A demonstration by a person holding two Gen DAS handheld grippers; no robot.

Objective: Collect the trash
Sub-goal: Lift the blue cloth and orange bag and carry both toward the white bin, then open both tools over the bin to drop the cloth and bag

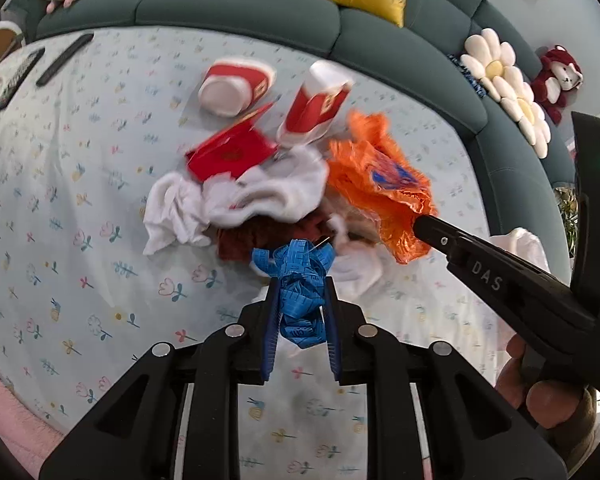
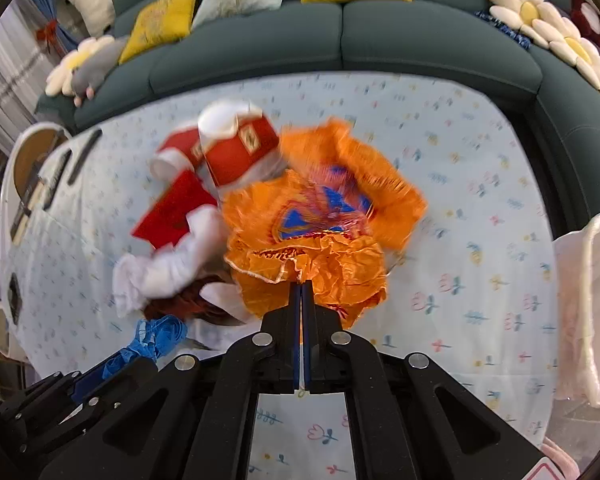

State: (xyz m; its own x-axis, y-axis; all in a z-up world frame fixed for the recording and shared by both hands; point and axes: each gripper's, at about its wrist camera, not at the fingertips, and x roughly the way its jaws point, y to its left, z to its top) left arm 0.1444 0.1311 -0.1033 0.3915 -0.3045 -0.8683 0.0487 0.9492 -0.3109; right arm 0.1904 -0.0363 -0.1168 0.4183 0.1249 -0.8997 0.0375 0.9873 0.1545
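My left gripper (image 1: 302, 280) is shut on a crumpled blue tape (image 1: 302, 300) and holds it just above the tablecloth. The same blue tape (image 2: 156, 334) shows at the lower left of the right wrist view, between the left gripper's fingers. My right gripper (image 2: 301, 284) is shut on the near edge of an orange snack wrapper (image 2: 324, 224). In the left wrist view that orange wrapper (image 1: 376, 180) hangs from the right gripper's fingertips (image 1: 424, 226). Behind lie two red paper cups (image 1: 236, 84) (image 1: 318, 104), a red packet (image 1: 232, 152), white crumpled tissue (image 1: 236, 200) and a dark red scrap (image 1: 268, 236).
A floral tablecloth (image 1: 80, 260) covers the table. Two dark remotes (image 1: 64, 58) lie at its far left. A teal sofa (image 2: 420, 36) with yellow cushions and flower pillows curves behind. A pale pink plastic bag (image 2: 588, 304) hangs at the right edge.
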